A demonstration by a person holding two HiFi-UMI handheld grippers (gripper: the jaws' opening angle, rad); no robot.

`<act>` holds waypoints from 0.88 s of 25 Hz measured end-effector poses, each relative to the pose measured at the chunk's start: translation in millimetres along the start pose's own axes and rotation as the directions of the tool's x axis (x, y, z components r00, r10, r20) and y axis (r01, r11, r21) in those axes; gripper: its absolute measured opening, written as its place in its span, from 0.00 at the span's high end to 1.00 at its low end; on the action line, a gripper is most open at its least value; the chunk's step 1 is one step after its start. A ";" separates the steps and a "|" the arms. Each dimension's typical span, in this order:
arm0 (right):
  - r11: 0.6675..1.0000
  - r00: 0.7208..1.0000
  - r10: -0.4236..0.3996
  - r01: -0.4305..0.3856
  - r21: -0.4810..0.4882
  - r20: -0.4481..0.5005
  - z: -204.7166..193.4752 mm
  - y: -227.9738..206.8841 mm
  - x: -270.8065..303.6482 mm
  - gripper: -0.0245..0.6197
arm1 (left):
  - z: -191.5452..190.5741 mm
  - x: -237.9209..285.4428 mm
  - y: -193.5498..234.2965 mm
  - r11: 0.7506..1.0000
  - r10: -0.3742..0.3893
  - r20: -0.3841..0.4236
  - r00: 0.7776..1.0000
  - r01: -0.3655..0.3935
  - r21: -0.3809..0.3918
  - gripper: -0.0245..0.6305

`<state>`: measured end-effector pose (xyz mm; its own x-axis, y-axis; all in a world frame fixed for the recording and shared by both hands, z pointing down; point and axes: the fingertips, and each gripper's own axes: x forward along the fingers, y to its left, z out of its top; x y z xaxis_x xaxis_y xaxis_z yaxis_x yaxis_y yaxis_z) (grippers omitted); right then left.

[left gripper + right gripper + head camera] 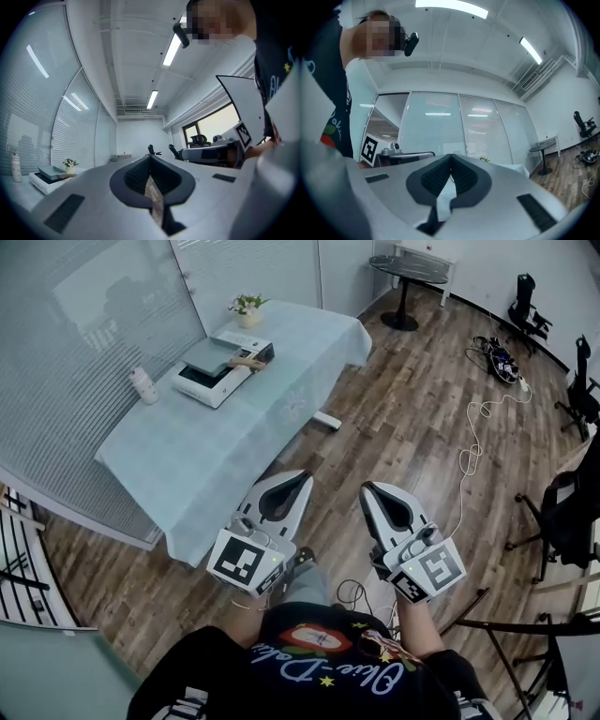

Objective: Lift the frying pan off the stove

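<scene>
A white stove unit (214, 381) stands on the table with the pale blue cloth (187, 474), far ahead and to the left in the head view. A flat grey pan (214, 354) lies on it, with a brownish handle (249, 362) pointing right. The left gripper view shows the stove (44, 180) low at its left edge. My left gripper (305, 474) and right gripper (366, 487) are held side by side over the wooden floor, well short of the table. Both are shut with nothing between the jaws, as the left gripper view (150, 157) and the right gripper view (451, 155) show.
A white bottle (143, 385) and a small potted plant (247, 308) stand on the table near the stove. A glass wall with blinds (84, 315) runs behind it. A round black table (407, 270), office chairs (525, 301) and floor cables (478, 418) lie to the right.
</scene>
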<state>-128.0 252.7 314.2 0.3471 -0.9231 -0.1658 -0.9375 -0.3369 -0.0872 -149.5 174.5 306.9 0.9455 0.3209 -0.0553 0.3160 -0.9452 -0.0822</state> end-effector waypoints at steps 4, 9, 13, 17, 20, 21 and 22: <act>1.000 1.000 -0.014 0.014 0.012 -0.007 -2.2 -27.0 24.5 0.96 | -6.0 29.0 28.5 1.000 -0.009 0.003 1.000 0.009 -0.021 0.96; 1.000 1.000 -0.008 0.008 0.018 -0.014 -7.1 -57.9 62.7 0.96 | -11.9 61.0 65.9 1.000 -0.012 0.006 1.000 0.012 -0.024 0.96; 0.999 1.000 0.005 -0.004 0.052 -0.015 -20.7 -79.1 93.9 0.96 | -27.0 80.0 97.8 1.000 0.001 -0.029 1.000 -0.002 -0.025 0.96; 0.997 0.999 0.027 -0.026 0.068 -0.022 -28.4 -92.4 121.9 0.96 | -32.0 93.4 126.1 0.999 0.024 -0.036 0.999 -0.025 -0.028 0.96; 0.996 0.999 0.046 -0.044 0.074 -0.026 -32.3 -99.7 145.3 0.96 | -36.2 100.7 149.5 0.999 0.039 -0.037 0.999 -0.040 -0.034 0.96; 0.996 0.998 0.049 -0.047 0.079 -0.028 -34.1 -102.3 152.8 0.96 | -37.9 103.1 157.6 0.998 0.044 -0.039 0.998 -0.046 -0.038 0.96; 0.995 0.998 0.052 -0.049 0.084 -0.032 -36.3 -104.8 159.9 0.96 | -39.6 105.5 165.4 0.998 0.048 -0.042 0.998 -0.050 -0.042 0.96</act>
<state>24.9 133.7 332.5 0.2969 -0.9448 -0.1387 -0.9480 -0.2742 -0.1615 5.5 49.7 326.9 0.9621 0.2723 -0.0170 0.2716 -0.9617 -0.0371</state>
